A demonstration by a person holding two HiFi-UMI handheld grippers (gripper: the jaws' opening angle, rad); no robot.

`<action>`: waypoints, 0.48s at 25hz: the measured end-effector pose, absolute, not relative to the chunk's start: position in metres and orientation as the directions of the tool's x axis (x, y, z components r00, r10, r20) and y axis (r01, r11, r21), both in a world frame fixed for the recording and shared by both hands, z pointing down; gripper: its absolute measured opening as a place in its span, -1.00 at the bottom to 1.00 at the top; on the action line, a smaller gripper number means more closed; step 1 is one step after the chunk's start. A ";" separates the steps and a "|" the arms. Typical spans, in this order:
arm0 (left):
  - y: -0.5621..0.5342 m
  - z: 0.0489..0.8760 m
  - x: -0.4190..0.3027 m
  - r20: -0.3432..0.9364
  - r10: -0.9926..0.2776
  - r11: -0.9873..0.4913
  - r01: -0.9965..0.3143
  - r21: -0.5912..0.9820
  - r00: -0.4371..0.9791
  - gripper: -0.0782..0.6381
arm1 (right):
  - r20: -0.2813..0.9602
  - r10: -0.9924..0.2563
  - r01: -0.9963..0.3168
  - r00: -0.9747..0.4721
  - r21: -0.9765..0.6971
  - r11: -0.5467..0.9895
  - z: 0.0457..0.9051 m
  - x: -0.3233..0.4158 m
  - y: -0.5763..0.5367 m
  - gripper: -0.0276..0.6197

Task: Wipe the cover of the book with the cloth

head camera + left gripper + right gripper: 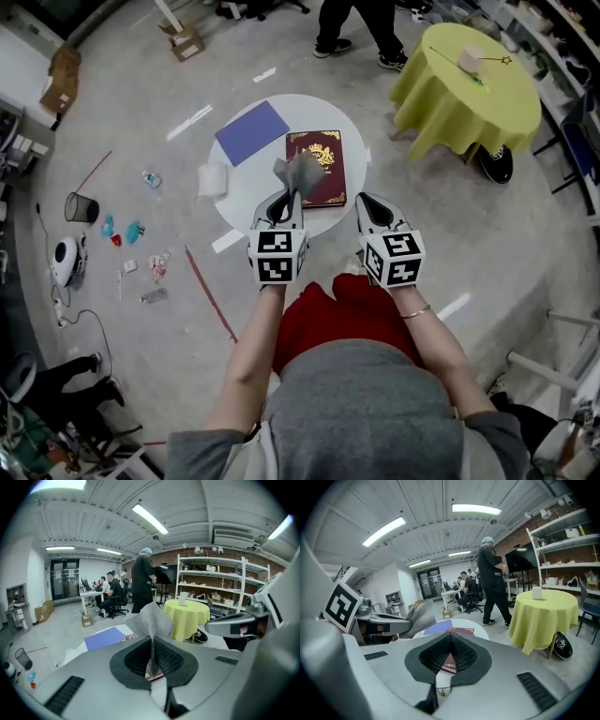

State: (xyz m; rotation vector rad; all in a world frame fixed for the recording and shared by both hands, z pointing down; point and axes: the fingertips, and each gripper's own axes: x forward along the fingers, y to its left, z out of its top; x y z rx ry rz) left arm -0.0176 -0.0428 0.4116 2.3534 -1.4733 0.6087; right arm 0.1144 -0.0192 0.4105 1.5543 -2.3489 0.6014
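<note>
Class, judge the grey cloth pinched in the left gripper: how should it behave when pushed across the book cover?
Probably floppy: the cloth fans and creases beyond the closed fingers of the left gripper. Likely light, since one pinch carries it. Its mesh-like weave may drag rather than slide on the book.

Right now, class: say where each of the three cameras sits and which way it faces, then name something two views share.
Head view: on the person's head, facing steeply down on the round table, the book, both forearms, the left claw and the right claw.
Left gripper view: rides the left claw, facing across the room; its jaws pinch the cloth.
Right gripper view: rides the right claw, jaws together, facing over the book.
Shared: both gripper views show the yellow table.
</note>
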 end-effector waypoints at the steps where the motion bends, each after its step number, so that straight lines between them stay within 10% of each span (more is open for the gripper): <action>1: -0.039 0.409 -0.020 0.492 -0.778 -0.434 -0.901 0.028 0.390 -0.71 | 0.426 -0.816 -0.920 -0.391 -0.192 0.341 0.407 0.111 -0.016 -0.83; 12: 0.000 0.380 -0.055 0.402 -0.797 -0.471 -0.880 0.054 0.451 -0.71 | 0.381 -0.858 -0.939 -0.345 -0.131 0.319 0.385 0.075 0.025 -0.83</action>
